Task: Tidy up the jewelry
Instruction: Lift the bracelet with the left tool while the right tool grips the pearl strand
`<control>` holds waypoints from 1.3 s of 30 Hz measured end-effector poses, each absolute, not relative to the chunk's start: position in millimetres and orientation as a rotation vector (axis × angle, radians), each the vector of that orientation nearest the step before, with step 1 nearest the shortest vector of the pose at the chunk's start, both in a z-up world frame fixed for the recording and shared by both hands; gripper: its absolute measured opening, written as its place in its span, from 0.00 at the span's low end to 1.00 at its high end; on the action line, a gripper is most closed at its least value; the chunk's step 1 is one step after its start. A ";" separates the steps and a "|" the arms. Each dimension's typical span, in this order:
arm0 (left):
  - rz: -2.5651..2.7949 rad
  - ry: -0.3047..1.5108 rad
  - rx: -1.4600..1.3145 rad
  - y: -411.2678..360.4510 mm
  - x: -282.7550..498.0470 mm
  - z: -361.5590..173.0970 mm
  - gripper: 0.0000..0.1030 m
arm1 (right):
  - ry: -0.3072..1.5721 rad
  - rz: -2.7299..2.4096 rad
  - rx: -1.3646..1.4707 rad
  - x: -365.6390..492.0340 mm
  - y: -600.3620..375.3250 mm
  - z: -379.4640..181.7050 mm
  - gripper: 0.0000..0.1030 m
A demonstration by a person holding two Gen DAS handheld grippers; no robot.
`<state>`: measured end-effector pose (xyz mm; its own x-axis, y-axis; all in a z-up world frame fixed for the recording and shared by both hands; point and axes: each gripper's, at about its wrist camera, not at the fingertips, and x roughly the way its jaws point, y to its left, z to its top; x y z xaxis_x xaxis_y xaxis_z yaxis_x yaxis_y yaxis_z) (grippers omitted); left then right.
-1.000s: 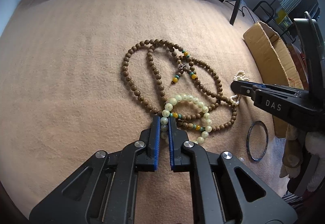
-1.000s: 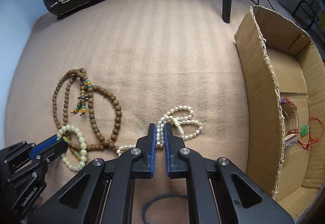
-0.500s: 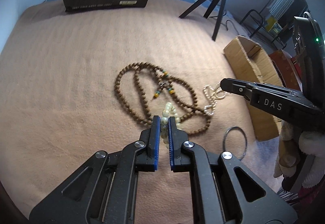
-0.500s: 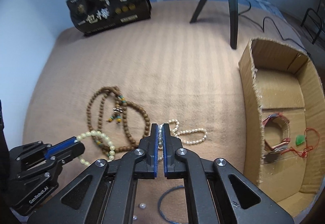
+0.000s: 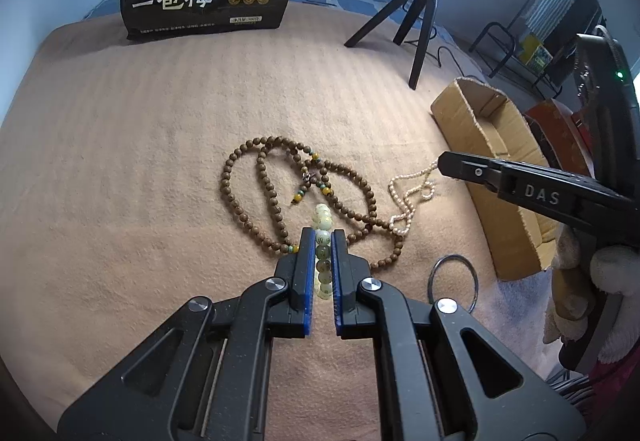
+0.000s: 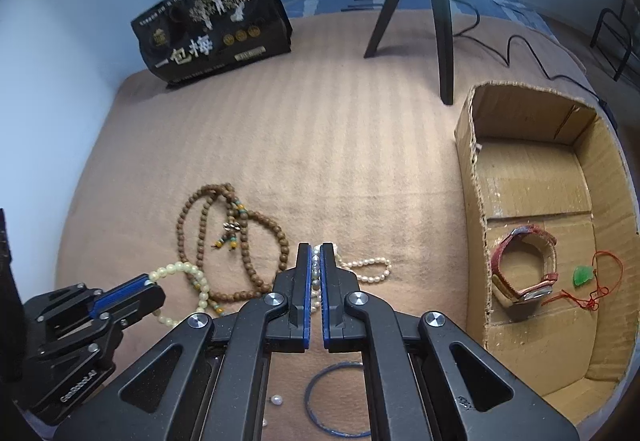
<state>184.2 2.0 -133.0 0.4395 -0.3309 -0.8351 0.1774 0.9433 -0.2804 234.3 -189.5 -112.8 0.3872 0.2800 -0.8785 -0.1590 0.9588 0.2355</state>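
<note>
The tan blanket on the bed now sits farther below both my tools than a second ago; I have lifted both hands, and each carries a strand.

The cardboard box stands on the right of the blanket. It already holds a red-strapped watch and a green pendant on a red cord. I judge it to be where both strands go next.

The long brown wooden-bead mala lies looped in the middle of the blanket, and neither tool grips it. Its near loops lie right under the two lifted strands, so it may snag and drag along.

My left tool is clamped on the pale green bead bracelet. A second ago that bracelet lay flat as a ring over the mala; now its beads stand in a line between my blue pads, raised off the cloth.

My right tool is pinched tight on the white pearl necklace. It has just finished closing. Part of the necklace hangs from the tool, while its far loop trails on the blanket just right of the mala.

A thin dark bangle and a loose pearl rest near me, not yet picked up.
</note>
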 end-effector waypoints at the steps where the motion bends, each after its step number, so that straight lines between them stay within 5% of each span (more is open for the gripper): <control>1: -0.319 1.064 -0.162 2.1 183.9 -130.4 0.05 | 1.132 0.285 0.122 233.3 -190.2 -108.8 0.02; 39: -0.529 0.897 -0.213 -88.8 159.7 -47.7 0.05 | 0.771 0.246 0.219 188.0 -289.8 31.8 0.02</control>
<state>159.7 -88.8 -47.7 0.5070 -0.5218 -0.6861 0.3477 0.8521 -0.3911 188.0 -289.8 31.8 0.6912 0.2976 -0.6586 -0.1384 0.9489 0.2835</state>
